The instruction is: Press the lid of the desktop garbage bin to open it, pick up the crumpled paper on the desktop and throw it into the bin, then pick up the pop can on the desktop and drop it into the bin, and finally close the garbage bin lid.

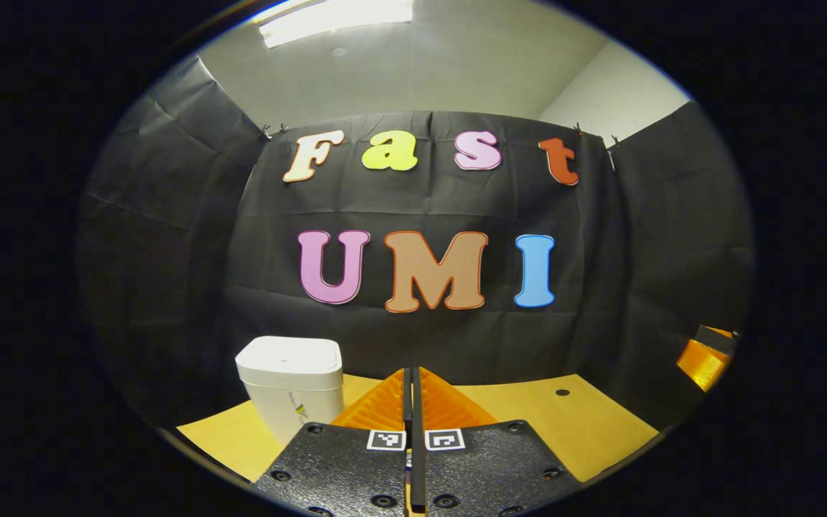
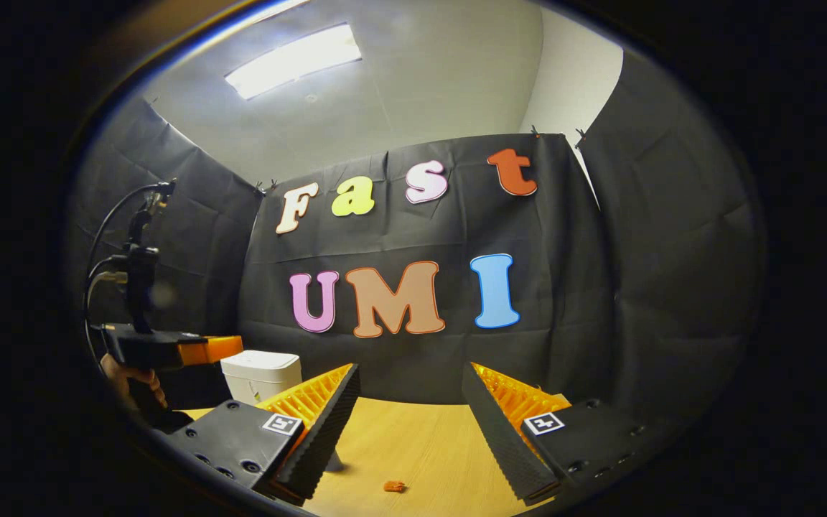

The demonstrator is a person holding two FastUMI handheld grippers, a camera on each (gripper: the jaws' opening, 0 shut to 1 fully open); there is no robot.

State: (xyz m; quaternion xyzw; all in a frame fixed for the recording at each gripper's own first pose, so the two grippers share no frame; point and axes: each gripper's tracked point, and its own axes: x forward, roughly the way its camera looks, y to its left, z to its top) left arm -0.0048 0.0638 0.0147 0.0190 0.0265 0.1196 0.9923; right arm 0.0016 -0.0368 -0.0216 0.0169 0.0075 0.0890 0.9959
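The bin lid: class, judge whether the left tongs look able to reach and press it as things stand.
Probably yes: the bin stands lid-shut just ahead-left of the shut left tongs, with nothing visible between them.

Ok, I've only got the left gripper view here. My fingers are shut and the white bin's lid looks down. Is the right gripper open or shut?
Observer: Open. In the right gripper view, the right gripper has its fingers spread wide above the table.
Operator: Anything between them?
Observer: A small orange scrap lies on the table under the gap. It is too small to tell what it is.
Operator: And where's my left gripper relative to the bin?
Observer: A hand holds the left gripper level, with its tip at about lid height by the upper left edge of the bin. I cannot tell whether they touch.
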